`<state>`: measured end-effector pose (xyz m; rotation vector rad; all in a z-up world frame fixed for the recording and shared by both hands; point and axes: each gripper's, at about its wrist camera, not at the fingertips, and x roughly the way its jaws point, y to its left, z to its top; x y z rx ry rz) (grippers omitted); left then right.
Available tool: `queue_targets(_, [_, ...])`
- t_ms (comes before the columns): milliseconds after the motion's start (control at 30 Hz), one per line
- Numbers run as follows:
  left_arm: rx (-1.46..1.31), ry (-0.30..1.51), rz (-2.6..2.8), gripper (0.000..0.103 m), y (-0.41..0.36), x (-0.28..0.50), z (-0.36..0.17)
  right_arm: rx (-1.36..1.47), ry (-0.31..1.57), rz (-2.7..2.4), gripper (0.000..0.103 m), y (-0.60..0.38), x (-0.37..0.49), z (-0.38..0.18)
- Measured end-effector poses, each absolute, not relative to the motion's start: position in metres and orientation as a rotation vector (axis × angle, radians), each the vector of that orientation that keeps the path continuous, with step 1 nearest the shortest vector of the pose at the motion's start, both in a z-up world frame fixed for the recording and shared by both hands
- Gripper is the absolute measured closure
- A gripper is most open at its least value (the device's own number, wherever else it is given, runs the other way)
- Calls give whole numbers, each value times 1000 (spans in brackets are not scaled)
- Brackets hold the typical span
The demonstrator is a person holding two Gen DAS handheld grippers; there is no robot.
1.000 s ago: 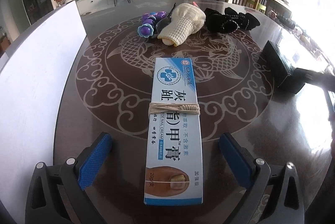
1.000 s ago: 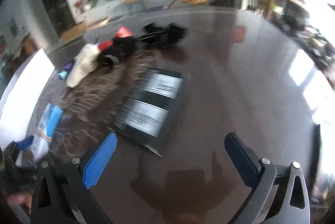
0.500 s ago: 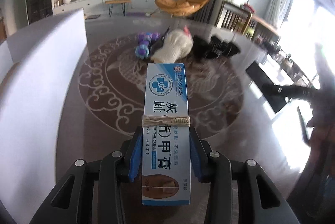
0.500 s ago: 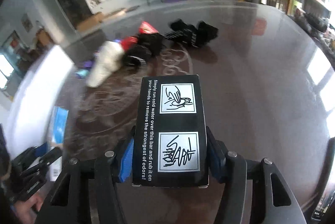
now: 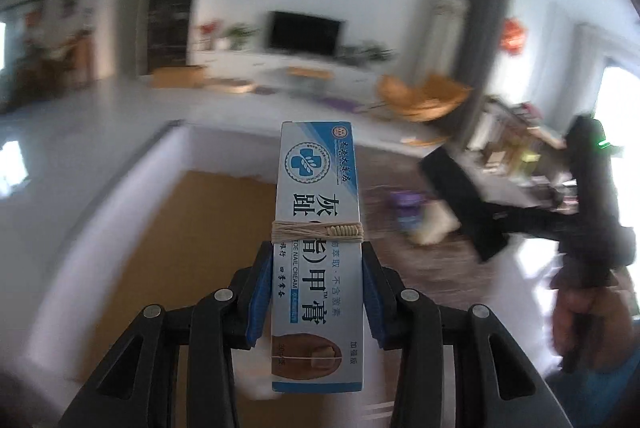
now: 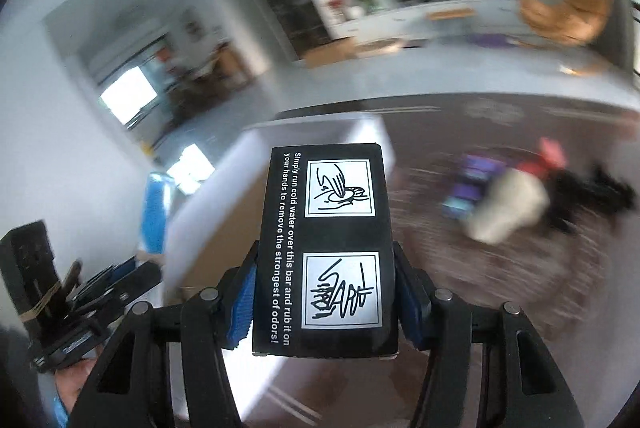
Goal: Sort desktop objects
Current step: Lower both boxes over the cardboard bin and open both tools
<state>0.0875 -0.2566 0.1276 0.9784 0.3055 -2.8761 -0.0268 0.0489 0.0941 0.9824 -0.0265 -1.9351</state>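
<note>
My left gripper [image 5: 318, 292] is shut on a long blue-and-white nail cream box [image 5: 318, 236] bound with string, held in the air over an open white carton [image 5: 132, 212] with a brown floor. My right gripper [image 6: 324, 292] is shut on a black box [image 6: 326, 248] printed with two hand-washing drawings, also lifted, near the same white carton [image 6: 224, 208]. In the left wrist view the black box [image 5: 460, 204] and the right gripper's black body show at the right. In the right wrist view the cream box [image 6: 154, 216] shows at the left.
A blurred heap lies on the dark patterned table [image 6: 500, 288]: a cream mesh bundle [image 6: 508, 208], a purple toy [image 6: 470, 184], black items [image 6: 592, 192] and something red [image 6: 548, 152]. A hand [image 5: 580, 316] holds the right gripper's handle.
Both grippers closed on their boxes, lifted them off the table and swung left toward the white carton. The views are now blurred by motion.
</note>
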Motion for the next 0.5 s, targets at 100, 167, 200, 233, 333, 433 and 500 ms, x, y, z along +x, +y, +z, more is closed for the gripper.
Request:
queue_targets(100, [1090, 312, -2697, 62, -308, 84, 95, 967, 71, -1853, 44, -14, -2, 84])
queue_targets(167, [1158, 313, -2620, 62, -326, 81, 76, 970, 156, -1823, 44, -49, 13, 69])
queue_targets(200, [1186, 321, -2578, 62, -335, 80, 66, 976, 187, -1817, 44, -61, 16, 62])
queue_targets(233, [1222, 333, -2528, 60, -343, 79, 57, 992, 220, -1807, 44, -72, 18, 52])
queue_targets(333, [1307, 355, -2442, 44, -348, 75, 39, 1082, 316, -1784, 40, -98, 22, 24])
queue_targets(433, [1225, 291, -2444, 21, -335, 79, 45, 1049, 304, -1795, 26, -91, 26, 26])
queue_targets(500, [1163, 250, -2441, 9, -325, 81, 51, 979, 282, -1831, 11, -75, 27, 38])
